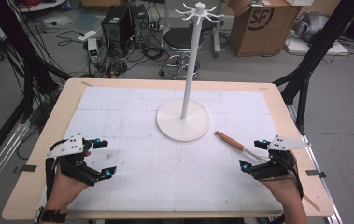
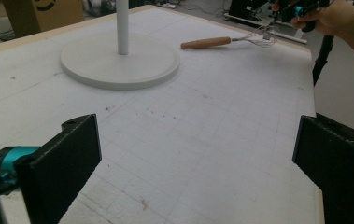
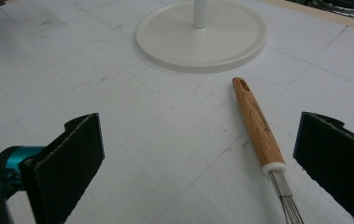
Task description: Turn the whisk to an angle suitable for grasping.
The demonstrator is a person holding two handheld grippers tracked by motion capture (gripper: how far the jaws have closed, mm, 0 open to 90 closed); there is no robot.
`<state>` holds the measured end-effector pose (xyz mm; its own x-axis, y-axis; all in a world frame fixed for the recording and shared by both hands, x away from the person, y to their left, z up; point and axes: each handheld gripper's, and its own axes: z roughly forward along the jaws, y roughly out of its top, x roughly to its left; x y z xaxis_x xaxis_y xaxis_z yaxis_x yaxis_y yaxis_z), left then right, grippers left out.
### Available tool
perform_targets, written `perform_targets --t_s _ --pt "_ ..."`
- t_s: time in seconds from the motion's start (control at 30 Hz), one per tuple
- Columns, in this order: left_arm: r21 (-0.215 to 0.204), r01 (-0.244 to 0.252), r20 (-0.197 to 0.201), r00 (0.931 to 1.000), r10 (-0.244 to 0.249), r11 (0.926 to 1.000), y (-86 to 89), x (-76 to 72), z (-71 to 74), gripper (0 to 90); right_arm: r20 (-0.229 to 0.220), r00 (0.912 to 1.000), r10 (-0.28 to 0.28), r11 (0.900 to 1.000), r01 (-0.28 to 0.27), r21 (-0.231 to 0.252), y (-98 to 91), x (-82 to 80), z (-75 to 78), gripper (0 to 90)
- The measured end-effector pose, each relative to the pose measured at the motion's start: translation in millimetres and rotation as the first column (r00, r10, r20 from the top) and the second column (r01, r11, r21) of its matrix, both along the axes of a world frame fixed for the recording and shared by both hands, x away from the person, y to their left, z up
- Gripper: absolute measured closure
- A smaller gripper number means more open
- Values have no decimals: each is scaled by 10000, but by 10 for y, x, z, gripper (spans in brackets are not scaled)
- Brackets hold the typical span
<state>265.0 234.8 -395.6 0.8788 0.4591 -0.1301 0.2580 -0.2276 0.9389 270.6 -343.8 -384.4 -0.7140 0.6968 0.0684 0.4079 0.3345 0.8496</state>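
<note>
Left hand-held gripper (image 2: 195, 154) jaws wide apart over white gridded tabletop (image 2: 221, 121), white stand base (image 2: 151, 63) at eleven o'clock, wooden-handled whisk (image 2: 226, 42) at one o'clock, the other hand (image 2: 333, 18) just beyond its wires

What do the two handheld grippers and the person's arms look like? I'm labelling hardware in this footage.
Both the left gripper and the right gripper are black, each with two flat rectangular fingers, teal accents near the finger mounts, a grey three-cornered plate on top and a black cable trailing back. The forearms are bare, without sleeves; the left wrist wears a dark beaded bracelet.
</note>
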Motion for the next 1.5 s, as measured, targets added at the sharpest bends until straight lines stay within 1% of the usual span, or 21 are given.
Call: perform_targets --t_s 0.07,0.2,0.23,0.3,0.33,0.4,0.5,0.63,0.77,0.8,0.83,0.87,0.93,1.0,1.1,1.17,1.23,1.27,1.37,1.43,1.5 --pt "54 -59 -32 10000 59 10000 9 2 -13 17 68 10000 -1 10000 1 11 -3 13 3 5" --pt "-28 -184 -78 9998 184 9998 11 6 -25 17 31 9999 -124 9998 125 -148 7 5 -11 5" --pt "-30 -173 -84 9998 172 9998 2 4 -26 17 -49 9999 -93 9998 92 -150 13 -3 -19 5" --pt "85 -94 -73 9999 94 9999 -21 9 -26 17 -35 9999 -144 9997 143 -214 15 -9 -11 5" --pt "63 -146 -64 9999 146 9999 -34 13 -25 17 28 9998 -207 9994 207 -261 15 -17 -2 6" --pt "34 -58 -54 10000 58 10000 -51 16 -18 17 9 9996 -268 9993 269 -252 15 -35 13 5" --pt "47 20 -15 10000 -20 10000 -71 17 -8 17 -51 9995 -303 9975 299 -642 31 -39 11 5" --pt "6 68 -26 10000 -68 10000 -78 19 -1 17 20 9995 -321 9970 322 -704 38 -25 12 5" --pt "47 60 -31 10000 -60 10000 -79 22 -2 17 -119 9991 -413 9948 400 -937 41 44 31 5" --pt "35 61 -26 10000 -61 10000 -79 22 -2 17 -209 9985 -501 9930 476 -1080 40 85 69 5" --pt "10 78 -22 10000 -78 10000 -78 23 -2 17 -209 9985 -501 9930 476 -1080 40 85 69 5" --pt "-9 92 -28 10000 -92 10000 -79 22 -2 17 -174 9984 -531 9902 504 -1303 38 132 106 5" --pt "-7 114 -23 9999 -114 9999 -77 23 -1 17 -162 9983 -560 9886 532 -1408 35 157 122 5" --pt "-8 148 -24 9999 -148 9999 -73 24 -1 17 -334 9970 -702 9841 637 -1660 28 233 157 6" --pt "-36 134 -29 9999 -134 9999 -67 22 -2 17 -471 9959 -774 9817 679 -1779 23 291 170 6" --pt "-21 147 -21 9999 -147 9999 -61 22 -3 17 -688 9942 -827 9762 669 -2064 24 378 181 6" --pt "-57 128 -24 9999 -128 9999 -57 18 -2 17 -751 9936 -846 9743 667 -2152 27 403 185 6" --pt "-37 125 -16 9999 -125 9999 -52 19 -1 17 -828 9927 -874 9699 658 -2344 34 454 190 6" --pt "-59 116 -18 9999 -117 9999 -46 17 0 17 -962 9917 -849 9699 601 -2360 42 505 189 6" --pt "-53 124 -15 9999 -124 9999 -49 18 0 17 -1136 9902 -817 9653 503 -2562 49 586 176 6" --pt "-60 127 -44 9999 -128 9999 -59 17 -3 17 -1221 9892 -807 9664 477 -2524 46 613 165 6"
